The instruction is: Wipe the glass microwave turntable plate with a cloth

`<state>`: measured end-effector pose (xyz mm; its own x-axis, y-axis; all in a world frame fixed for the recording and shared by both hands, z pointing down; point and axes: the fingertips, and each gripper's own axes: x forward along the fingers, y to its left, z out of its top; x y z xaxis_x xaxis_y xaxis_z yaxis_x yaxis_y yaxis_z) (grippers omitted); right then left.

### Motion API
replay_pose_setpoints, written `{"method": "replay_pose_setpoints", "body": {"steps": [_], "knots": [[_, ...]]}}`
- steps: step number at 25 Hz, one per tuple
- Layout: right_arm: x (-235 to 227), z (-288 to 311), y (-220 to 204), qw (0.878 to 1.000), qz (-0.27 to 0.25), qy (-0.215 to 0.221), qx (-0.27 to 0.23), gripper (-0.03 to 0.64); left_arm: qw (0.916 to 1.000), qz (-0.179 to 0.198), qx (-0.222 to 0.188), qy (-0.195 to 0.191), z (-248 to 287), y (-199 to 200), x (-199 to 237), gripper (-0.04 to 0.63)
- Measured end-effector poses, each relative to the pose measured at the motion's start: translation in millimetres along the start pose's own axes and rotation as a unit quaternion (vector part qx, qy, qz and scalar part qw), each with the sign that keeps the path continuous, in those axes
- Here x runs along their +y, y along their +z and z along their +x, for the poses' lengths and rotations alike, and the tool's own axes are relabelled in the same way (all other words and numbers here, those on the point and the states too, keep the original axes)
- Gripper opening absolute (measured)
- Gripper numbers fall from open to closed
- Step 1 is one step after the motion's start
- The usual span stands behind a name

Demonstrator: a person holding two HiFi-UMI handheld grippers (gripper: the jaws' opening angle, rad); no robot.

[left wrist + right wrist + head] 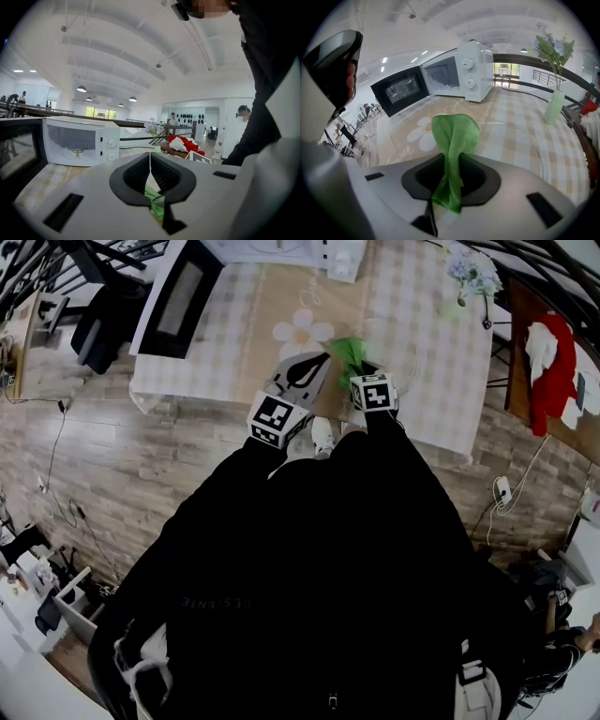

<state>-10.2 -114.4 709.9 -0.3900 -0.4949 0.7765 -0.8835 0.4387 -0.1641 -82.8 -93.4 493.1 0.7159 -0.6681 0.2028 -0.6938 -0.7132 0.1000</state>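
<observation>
My right gripper (452, 165) is shut on a green cloth (454, 136), which stands up in a fold above the jaws and hangs out below them. In the head view that cloth (349, 352) shows just ahead of the right gripper (362, 371), at the table's near edge. A faint clear glass plate (520, 129) lies flat on the tablecloth to the right of the cloth. The left gripper (150, 161) is tilted upward, pads meeting at the tips, with nothing I can make out between them. It sits close to the left of the right gripper (319, 360).
A white microwave (464, 75) stands at the table's far left with its dark door (401, 89) swung open. A vase of flowers (555, 98) stands at the far right. A red item (553, 371) lies on a side table. Wooden floor (141, 456) runs under me.
</observation>
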Motion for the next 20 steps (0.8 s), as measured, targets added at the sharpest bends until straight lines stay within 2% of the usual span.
{"method": "replay_pose_setpoints", "body": {"steps": [4, 8, 14, 20], "knots": [[16.1, 6.4, 2.6, 1.000, -0.020, 0.006, 0.009, 0.109, 0.9999, -0.001, 0.002, 0.011, -11.6, -2.1, 4.6, 0.021], [19.3, 17.3, -17.8, 0.998, -0.039, 0.003, 0.043, 0.109, 0.9998, -0.002, 0.002, 0.017, -19.8, -4.3, 8.0, 0.021], [13.7, 14.7, -21.9, 0.998, -0.043, -0.003, 0.042, 0.110, 0.9998, -0.004, 0.003, 0.019, -22.6, -6.5, 10.8, 0.021], [-5.9, 6.2, -29.2, 0.998, -0.037, -0.022, 0.040, 0.109, 1.0000, 0.001, 0.002, 0.005, -12.0, -4.4, 3.7, 0.021]]}}
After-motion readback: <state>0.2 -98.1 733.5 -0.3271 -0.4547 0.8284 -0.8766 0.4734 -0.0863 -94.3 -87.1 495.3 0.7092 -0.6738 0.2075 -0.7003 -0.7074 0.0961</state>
